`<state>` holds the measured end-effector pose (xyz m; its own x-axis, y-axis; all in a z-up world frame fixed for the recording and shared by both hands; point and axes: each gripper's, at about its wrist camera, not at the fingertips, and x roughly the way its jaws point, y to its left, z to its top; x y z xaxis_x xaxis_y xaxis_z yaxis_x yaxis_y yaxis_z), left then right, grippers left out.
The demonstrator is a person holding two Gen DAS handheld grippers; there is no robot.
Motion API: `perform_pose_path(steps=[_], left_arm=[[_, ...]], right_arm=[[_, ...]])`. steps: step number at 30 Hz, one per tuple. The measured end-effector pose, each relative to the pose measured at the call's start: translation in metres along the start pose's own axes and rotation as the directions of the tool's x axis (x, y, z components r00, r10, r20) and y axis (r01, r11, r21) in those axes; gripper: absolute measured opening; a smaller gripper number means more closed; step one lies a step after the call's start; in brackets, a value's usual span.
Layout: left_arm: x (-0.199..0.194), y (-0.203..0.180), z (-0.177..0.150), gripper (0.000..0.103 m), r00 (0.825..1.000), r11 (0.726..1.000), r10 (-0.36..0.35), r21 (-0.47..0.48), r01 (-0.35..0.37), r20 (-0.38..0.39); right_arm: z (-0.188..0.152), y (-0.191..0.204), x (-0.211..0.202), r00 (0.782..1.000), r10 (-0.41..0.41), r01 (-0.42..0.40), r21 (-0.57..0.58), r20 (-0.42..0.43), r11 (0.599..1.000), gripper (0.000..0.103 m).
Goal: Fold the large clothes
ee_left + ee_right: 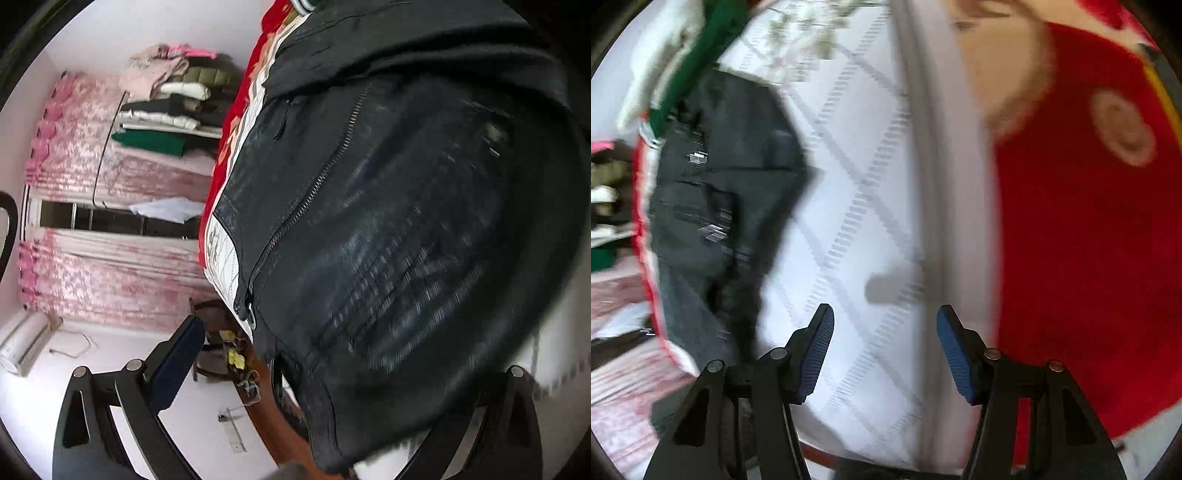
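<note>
Black, faintly shiny zip-front jacket [388,221] spread just ahead of the left hand-held gripper [325,402], covering most of the view and draped over the white quilted, diamond-stitched bed cover [857,206]; hem bunched low between the two fingers, the blue-padded left finger [177,365] showing bare and well apart from the right-side finger, so spread wide with nothing pinched as far as can be told. Right hand-held gripper [884,350] likewise parted, blue ribbed pads [820,354] empty, hovering over bare quilt with the jacket off to its left and a red plush blanket with cream pattern [1089,240] to its right.

Risks, as judgement: heavy blur in both views, so a misjudged closing on the hem; slick shell likely to slide out of a shallow pinch; thick padded layers apt to spring a fold back open; metal zipper [314,184] liable to catch a fingertip; grabbing quilt along with jacket possible, both lying in contact; right side starting well away from the garment, so an uneven, one-handed lift and a skewed fold.
</note>
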<state>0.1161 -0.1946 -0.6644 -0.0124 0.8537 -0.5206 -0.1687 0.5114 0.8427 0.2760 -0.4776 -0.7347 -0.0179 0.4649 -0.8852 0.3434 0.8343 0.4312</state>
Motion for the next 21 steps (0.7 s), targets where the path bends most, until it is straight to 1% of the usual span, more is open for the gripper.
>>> perform_pose_path(steps=[1, 2, 3, 4, 5, 6, 7, 8, 9, 10, 12, 14, 17, 18, 19, 20, 21], left_arm=[[0.003, 0.001, 0.003, 0.103, 1.0, 1.0, -0.01, -0.014, 0.01, -0.011], [0.005, 0.002, 0.004, 0.103, 1.0, 0.999, -0.021, -0.025, 0.021, -0.018], [0.005, 0.003, 0.005, 0.102, 0.999, 0.999, -0.031, -0.03, 0.03, -0.023], [0.005, 0.004, 0.006, 0.1, 0.999, 0.999, -0.045, -0.032, 0.044, -0.026], [0.005, 0.005, 0.006, 0.093, 0.997, 0.997, -0.067, -0.034, 0.066, -0.024], [0.004, 0.006, 0.006, 0.085, 0.996, 0.995, -0.09, -0.036, 0.089, -0.021], [0.003, 0.007, 0.005, 0.081, 0.994, 0.993, -0.11, -0.033, 0.11, -0.013], [0.002, 0.007, 0.006, 0.071, 0.992, 0.992, -0.127, -0.027, 0.126, -0.009], [0.0, 0.006, 0.005, 0.061, 0.989, 0.989, -0.147, -0.023, 0.147, -0.009], [-0.002, 0.006, 0.004, 0.055, 0.985, 0.985, -0.171, -0.024, 0.171, -0.003], [-0.005, 0.005, 0.004, 0.035, 0.98, 0.98, -0.199, -0.014, 0.199, 0.003], [-0.006, 0.005, 0.005, 0.03, 0.977, 0.977, -0.213, -0.008, 0.213, 0.007], [-0.008, 0.008, 0.007, 0.025, 0.972, 0.972, -0.236, -0.022, 0.236, 0.008], [-0.008, 0.011, 0.008, 0.024, 0.97, 0.97, -0.243, -0.024, 0.243, 0.01], [-0.009, 0.013, 0.01, 0.022, 0.969, 0.968, -0.248, -0.025, 0.249, 0.014], [-0.011, 0.015, 0.011, 0.02, 0.968, 0.968, -0.251, -0.024, 0.251, 0.021], [-0.011, 0.018, 0.012, 0.019, 0.966, 0.966, -0.256, -0.026, 0.256, 0.025]], right_arm=[[0.002, 0.005, 0.006, 0.999, 0.046, -0.046, 0.006, 0.007, 0.999, 0.06], [0.006, 0.008, 0.012, 0.992, 0.123, -0.124, 0.024, 0.017, 0.992, 0.06], [0.007, 0.012, 0.02, 0.984, 0.179, -0.18, 0.044, 0.022, 0.983, 0.061], [0.01, 0.013, 0.027, 0.966, 0.258, -0.259, 0.075, 0.029, 0.963, 0.063], [0.012, 0.012, 0.032, 0.948, 0.316, -0.318, 0.103, 0.035, 0.943, 0.072], [0.012, 0.013, 0.041, 0.924, 0.381, -0.383, 0.139, 0.043, 0.913, 0.077], [0.012, 0.015, 0.051, 0.901, 0.432, -0.433, 0.173, 0.05, 0.884, 0.077], [0.012, 0.015, 0.061, 0.877, 0.478, -0.478, 0.213, 0.053, 0.852, 0.077], [0.011, 0.015, 0.066, 0.861, 0.505, -0.503, 0.235, 0.057, 0.832, 0.077], [0.009, 0.016, 0.074, 0.842, 0.535, -0.532, 0.26, 0.067, 0.806, 0.077], [0.004, 0.023, 0.087, 0.811, 0.578, -0.577, 0.3, 0.095, 0.76, 0.077], [0.001, 0.029, 0.095, 0.777, 0.616, -0.619, 0.329, 0.126, 0.714, 0.077], [0.001, 0.04, 0.106, 0.755, 0.637, -0.645, 0.357, 0.156, 0.676, 0.076], [0.003, 0.043, 0.109, 0.751, 0.642, -0.648, 0.36, 0.156, 0.671, 0.067], [0.004, 0.047, 0.113, 0.752, 0.643, -0.645, 0.364, 0.146, 0.672, 0.057], [0.004, 0.05, 0.116, 0.761, 0.636, -0.632, 0.367, 0.129, 0.682, 0.036], [0.003, 0.05, 0.115, 0.765, 0.63, -0.628, 0.367, 0.131, 0.686, 0.031]])
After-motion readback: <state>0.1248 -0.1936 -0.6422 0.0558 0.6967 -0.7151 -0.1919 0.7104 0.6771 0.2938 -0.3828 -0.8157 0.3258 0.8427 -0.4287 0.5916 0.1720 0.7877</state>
